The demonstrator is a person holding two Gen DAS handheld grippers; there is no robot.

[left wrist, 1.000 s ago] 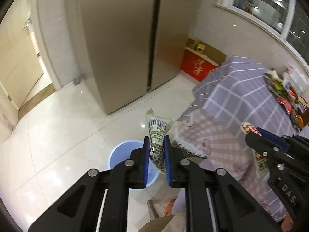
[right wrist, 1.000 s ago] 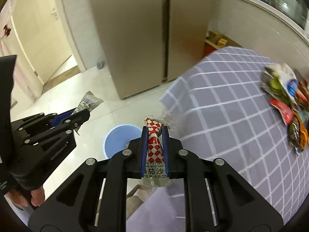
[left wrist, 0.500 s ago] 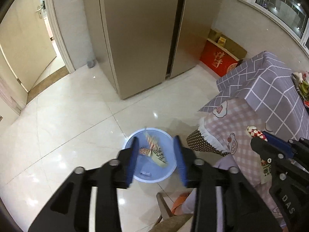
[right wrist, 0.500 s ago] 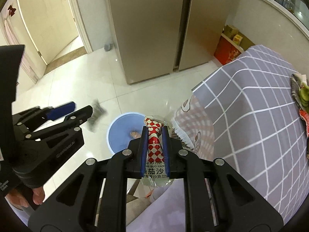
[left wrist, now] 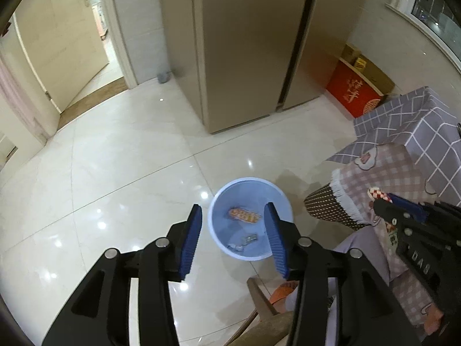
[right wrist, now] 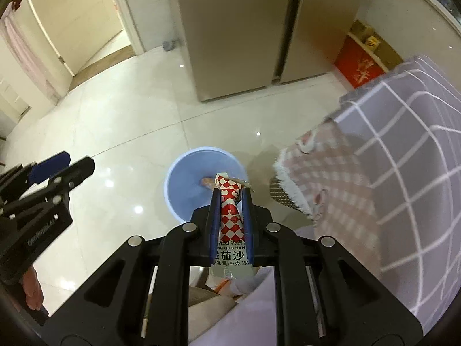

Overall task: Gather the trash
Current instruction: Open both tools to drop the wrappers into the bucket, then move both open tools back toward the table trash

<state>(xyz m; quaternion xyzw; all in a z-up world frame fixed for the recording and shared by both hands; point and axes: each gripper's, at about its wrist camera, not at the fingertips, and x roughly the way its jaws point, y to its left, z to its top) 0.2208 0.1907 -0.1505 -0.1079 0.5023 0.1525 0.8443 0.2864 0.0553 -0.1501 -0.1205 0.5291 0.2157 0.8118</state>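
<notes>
While the left gripper (left wrist: pixel 232 216) hangs above the blue bin (left wrist: pixel 250 219) with fingers spread wide and empty, two wrappers lie on the bin's floor. Over at the right gripper (right wrist: pixel 230 199), narrow fingers pinch a red-and-white checkered sauce packet (right wrist: pixel 230 213), its tip poking forward over the bin's rim.

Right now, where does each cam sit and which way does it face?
Left wrist: on the left gripper, facing down at the blue bin on the tiled floor; open fingers and the right gripper at the frame's right show.
Right wrist: on the right gripper, facing down at the bin; it shows fingers clamping the red-checkered sachet, with the left gripper at left.
Shared: bin, fridge, checked tablecloth.
</notes>
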